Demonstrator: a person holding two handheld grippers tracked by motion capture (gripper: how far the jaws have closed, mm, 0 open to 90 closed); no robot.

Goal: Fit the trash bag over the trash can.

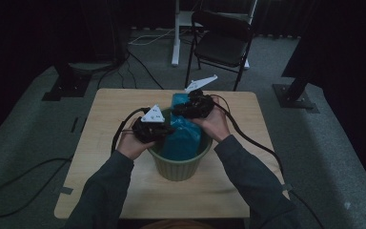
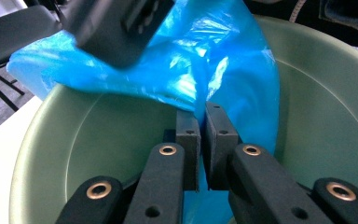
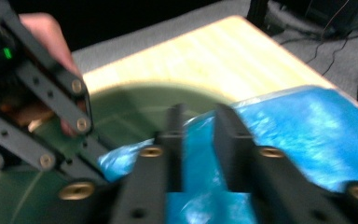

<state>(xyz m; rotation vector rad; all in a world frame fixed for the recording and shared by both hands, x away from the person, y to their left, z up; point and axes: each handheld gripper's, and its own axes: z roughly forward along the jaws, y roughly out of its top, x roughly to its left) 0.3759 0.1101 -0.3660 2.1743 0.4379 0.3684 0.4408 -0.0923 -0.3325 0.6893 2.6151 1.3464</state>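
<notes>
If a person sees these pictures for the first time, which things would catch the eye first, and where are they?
The bright blue plastic bag stands out most: it lies in and over the green tub at the middle of the wooden table. The left gripper pinches a fold of the bag inside the tub. The right gripper is at the bag's far part, with blue film between its jaws.

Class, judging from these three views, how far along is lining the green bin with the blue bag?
Done: the blue bag already sits partly inside the green bin. In hand: the left gripper pinches a fold of it inside the bin; the right gripper has plastic between its jaws. Left: spreading the bag over the rim, which shows bare.
</notes>
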